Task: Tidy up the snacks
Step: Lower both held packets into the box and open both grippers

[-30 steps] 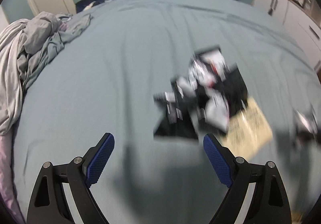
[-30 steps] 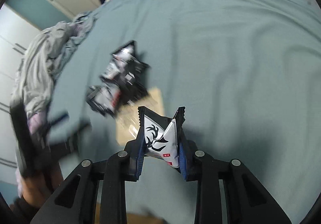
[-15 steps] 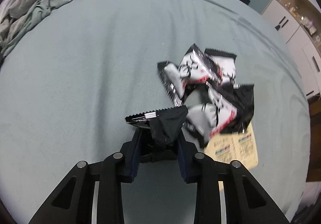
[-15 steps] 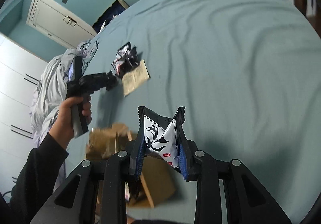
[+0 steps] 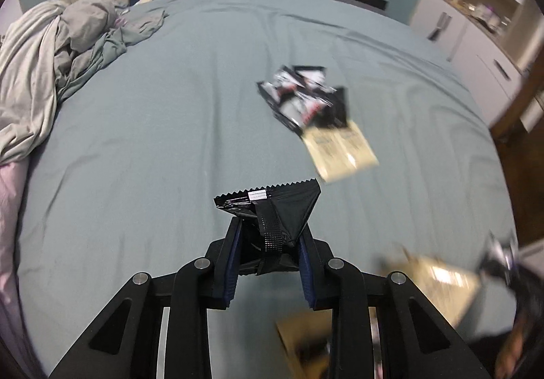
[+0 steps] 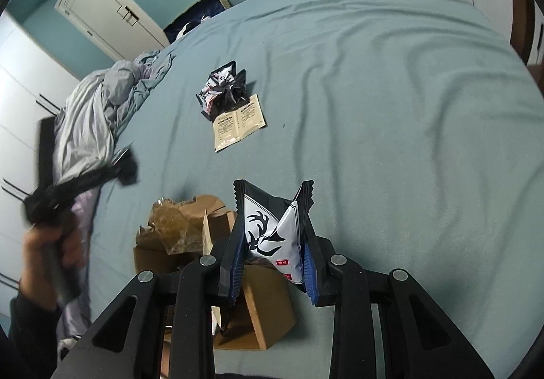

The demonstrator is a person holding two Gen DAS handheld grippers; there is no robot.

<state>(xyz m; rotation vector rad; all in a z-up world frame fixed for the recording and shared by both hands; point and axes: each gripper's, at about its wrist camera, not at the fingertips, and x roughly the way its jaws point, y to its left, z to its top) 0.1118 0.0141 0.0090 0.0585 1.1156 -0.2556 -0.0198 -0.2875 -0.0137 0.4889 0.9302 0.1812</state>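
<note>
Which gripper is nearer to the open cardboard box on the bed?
Right. The right gripper, clamping a white snack packet, hangs directly over the cardboard box. The left gripper, holding a black packet, is off to the box's side.

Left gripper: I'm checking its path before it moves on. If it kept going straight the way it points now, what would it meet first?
The left gripper, shut on a black snack packet, points down at bare blue bedsheet. It would probably meet the sheet first, short of the snack pile, though depth is unclear.
</note>
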